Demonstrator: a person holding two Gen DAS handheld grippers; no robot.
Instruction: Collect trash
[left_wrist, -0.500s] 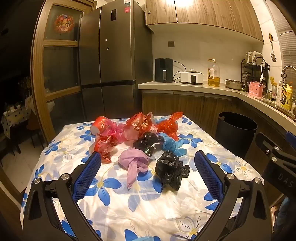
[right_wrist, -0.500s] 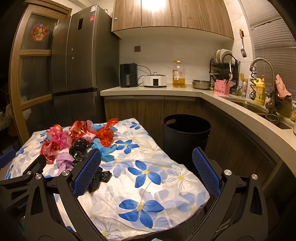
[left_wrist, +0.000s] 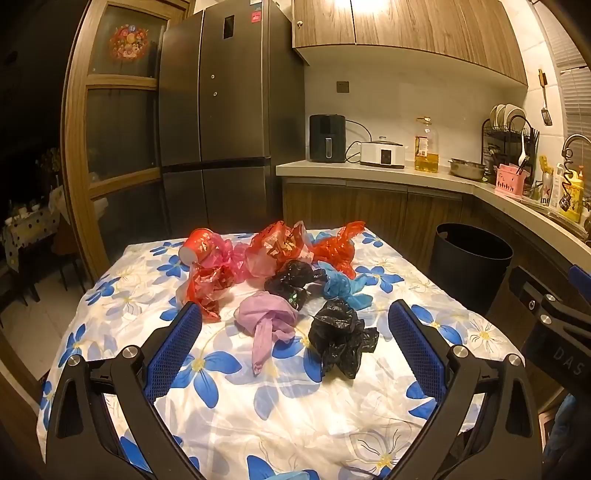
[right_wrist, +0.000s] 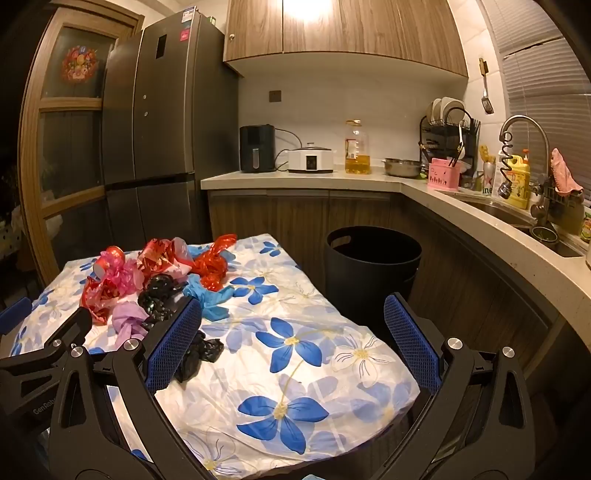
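Left wrist view: a cluster of crumpled plastic bags lies on the far half of a table (left_wrist: 122, 295) covered with a white cloth printed with blue flowers. Nearest the camera are a black bag (left_wrist: 341, 338), wrinkled and glossy, and a lilac bag (left_wrist: 266, 321) knotted into a wad, with a twisted tail that runs toward the camera; its long axis therefore lies near-to-far. Behind them sit a second black bag (left_wrist: 293, 282), a light-blue bag (left_wrist: 345, 288) and several red and pink bags (left_wrist: 275, 249), one beside a red paper cup (left_wrist: 195, 245) lying on its side with its mouth turned to the left. The left gripper (left_wrist: 295, 345) hangs above the near part of the cloth, fingers (left_wrist: 173, 350) spread wide, grasping nothing and touching nothing; the lilac and the near black bag appear between the blue pads.

Right wrist view: the right gripper (right_wrist: 293, 341) is likewise released, its fingers (right_wrist: 413, 339) wide apart and empty above the table's right portion. The bag cluster lies to its left, the near black bag (right_wrist: 205, 350) partly hidden behind the left pad. A black trash bin (right_wrist: 373, 266), open-topped, stands on the floor just beyond the table's far right corner, before the wooden cabinets (right_wrist: 295, 218).
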